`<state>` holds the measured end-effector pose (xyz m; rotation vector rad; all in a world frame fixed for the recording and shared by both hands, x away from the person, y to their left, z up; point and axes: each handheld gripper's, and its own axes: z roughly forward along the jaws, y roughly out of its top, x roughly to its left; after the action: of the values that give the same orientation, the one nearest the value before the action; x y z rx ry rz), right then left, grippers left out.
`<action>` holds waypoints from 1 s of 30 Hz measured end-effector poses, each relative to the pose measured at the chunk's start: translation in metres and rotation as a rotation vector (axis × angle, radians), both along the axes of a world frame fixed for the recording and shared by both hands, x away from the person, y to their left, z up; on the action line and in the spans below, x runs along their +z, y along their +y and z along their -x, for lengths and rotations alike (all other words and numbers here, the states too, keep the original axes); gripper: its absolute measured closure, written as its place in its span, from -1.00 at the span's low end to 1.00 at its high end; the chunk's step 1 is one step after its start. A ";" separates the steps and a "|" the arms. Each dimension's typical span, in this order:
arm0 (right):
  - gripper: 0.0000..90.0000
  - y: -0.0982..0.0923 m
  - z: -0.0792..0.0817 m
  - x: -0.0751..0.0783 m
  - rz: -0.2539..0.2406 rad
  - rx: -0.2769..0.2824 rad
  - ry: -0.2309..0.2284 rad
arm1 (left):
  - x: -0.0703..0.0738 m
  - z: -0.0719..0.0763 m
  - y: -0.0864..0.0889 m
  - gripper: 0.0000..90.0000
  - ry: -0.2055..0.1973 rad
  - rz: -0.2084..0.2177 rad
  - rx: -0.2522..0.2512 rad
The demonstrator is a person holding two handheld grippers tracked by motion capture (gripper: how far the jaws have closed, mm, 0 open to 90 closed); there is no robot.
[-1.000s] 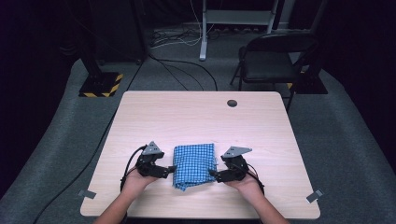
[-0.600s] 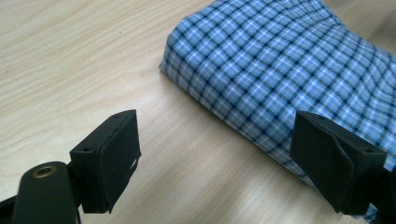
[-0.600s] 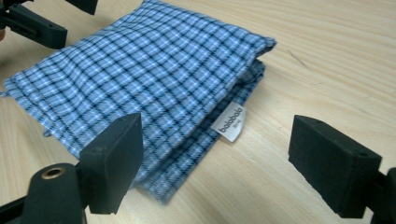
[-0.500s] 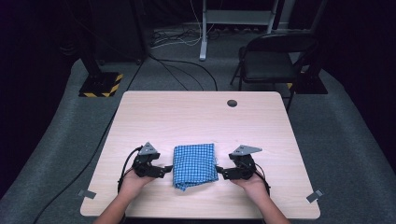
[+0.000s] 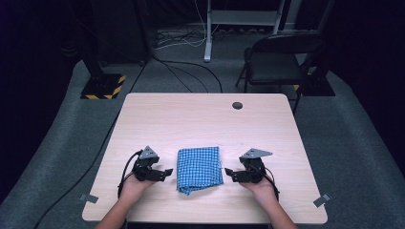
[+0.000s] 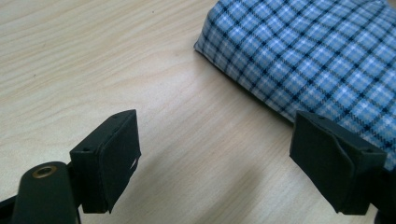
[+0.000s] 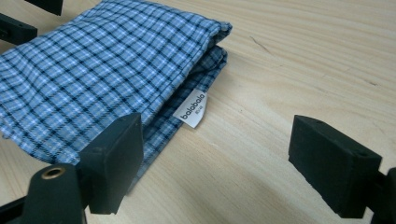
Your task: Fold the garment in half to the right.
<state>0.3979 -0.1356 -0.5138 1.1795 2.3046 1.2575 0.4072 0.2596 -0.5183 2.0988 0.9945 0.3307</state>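
Black jaws on my right gripper (image 5: pixel 228 171) stood wide, gripping nothing, pointed at the folded blue checked cloth (image 5: pixel 199 168) just beside them. My left gripper (image 5: pixel 169 171) mirrored it, equally wide. Both hands lay low on the wooden table (image 5: pixel 200 119), cloth between them. Its white label (image 7: pixel 192 108) read "balabala".

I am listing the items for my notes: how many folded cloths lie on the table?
1. The blue checked cloth lies folded near the table's front edge, between the left gripper and the right gripper. Neither touches it.
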 end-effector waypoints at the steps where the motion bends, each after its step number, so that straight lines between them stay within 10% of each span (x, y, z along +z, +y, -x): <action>1: -0.63 0.000 0.000 -0.001 0.003 -0.002 0.000 | 0.000 0.000 0.001 -0.65 -0.005 -0.002 0.004; 30: -0.64 -0.035 -0.003 -0.003 0.037 -0.131 -0.033 | -0.004 -0.005 0.029 -0.66 -0.038 -0.034 0.109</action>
<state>0.4010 -0.1706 -0.5168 1.2646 2.1793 1.1740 0.4122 0.2891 -0.5222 2.0647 1.0897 0.4437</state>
